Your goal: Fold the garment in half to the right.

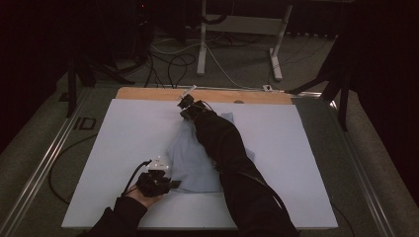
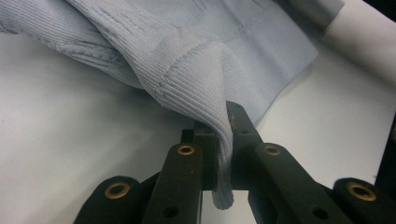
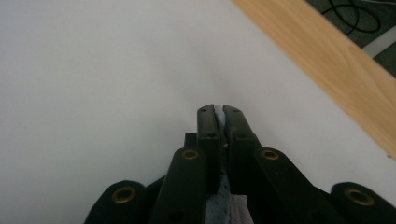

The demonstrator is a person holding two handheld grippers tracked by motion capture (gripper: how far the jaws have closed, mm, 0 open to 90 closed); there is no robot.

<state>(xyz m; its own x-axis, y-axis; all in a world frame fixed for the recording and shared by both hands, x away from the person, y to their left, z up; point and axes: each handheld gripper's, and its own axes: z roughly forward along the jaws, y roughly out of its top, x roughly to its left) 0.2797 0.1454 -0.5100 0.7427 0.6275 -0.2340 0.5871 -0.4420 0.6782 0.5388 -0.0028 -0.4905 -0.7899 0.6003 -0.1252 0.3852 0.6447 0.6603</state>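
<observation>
A pale blue knitted garment (image 1: 190, 160) lies crumpled in the middle of the white sheet (image 1: 123, 133). My left gripper (image 1: 163, 181) is at its near left corner, shut on the ribbed hem (image 2: 212, 116), which rises into a peak between the jaws. My right gripper (image 1: 187, 106) reaches far across to the garment's far end, near the wooden strip. In the right gripper view its jaws are shut (image 3: 218, 112) on a thin edge of blue knit (image 3: 220, 191). The right sleeve (image 1: 222, 143) covers part of the garment.
A wooden table edge (image 1: 148, 94) runs along the far side of the sheet, also seen as the wooden strip (image 3: 327, 60). Beyond it lie cables (image 1: 173, 61) and white stand legs (image 1: 202, 39) on the dark floor. Metal rails border the table left and right.
</observation>
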